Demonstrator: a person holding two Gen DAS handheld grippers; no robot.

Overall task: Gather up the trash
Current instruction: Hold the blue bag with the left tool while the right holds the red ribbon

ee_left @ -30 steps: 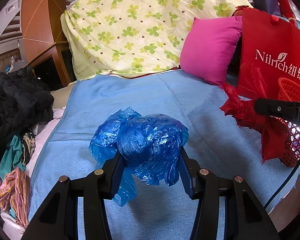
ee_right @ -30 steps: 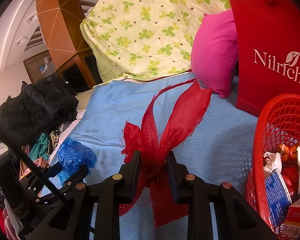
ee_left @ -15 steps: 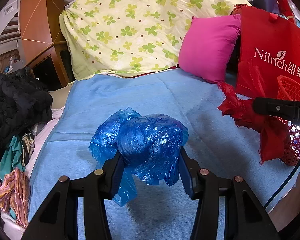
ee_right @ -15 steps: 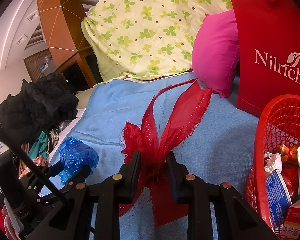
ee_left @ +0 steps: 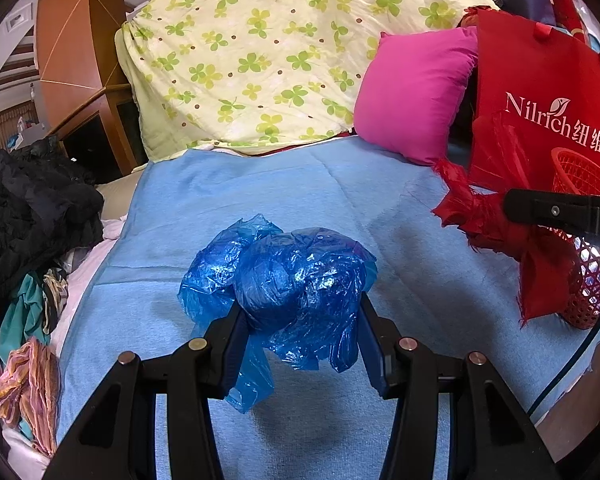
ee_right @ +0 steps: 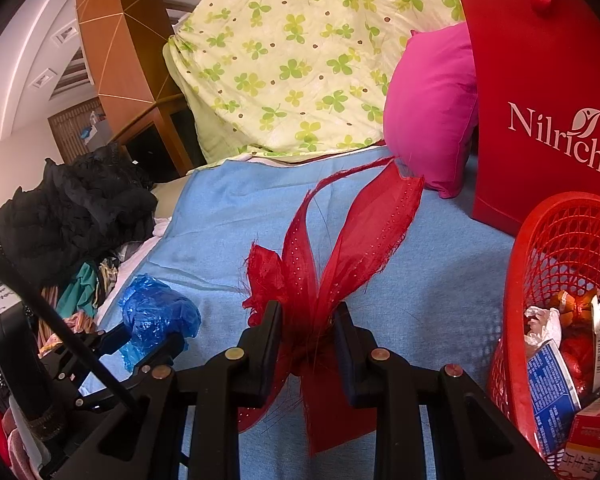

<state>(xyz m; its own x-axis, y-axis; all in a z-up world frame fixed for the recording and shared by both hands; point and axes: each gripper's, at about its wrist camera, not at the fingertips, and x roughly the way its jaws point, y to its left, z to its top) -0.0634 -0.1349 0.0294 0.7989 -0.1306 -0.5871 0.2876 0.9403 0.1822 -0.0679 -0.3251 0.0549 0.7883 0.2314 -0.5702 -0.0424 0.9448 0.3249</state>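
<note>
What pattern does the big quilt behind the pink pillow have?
The quilt is pale yellow with green clover leaves and small brown dots; the left wrist view shows it best.

right gripper [ee_right: 306,334] clamps red ribbon [ee_right: 340,248] | red basket [ee_right: 560,264] right

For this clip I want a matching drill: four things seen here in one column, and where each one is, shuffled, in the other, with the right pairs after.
Things:
1. blue plastic bag
2. red ribbon bow
3. red basket
4. pink pillow

Places:
A. stands on the blue bed cover, holding packets and wrappers
B. clamped in the left gripper
C. leans at the back between the clover-print quilt and the red shopping bag
D. clamped in the right gripper

Pairs: 1-B, 2-D, 3-A, 4-C
</note>
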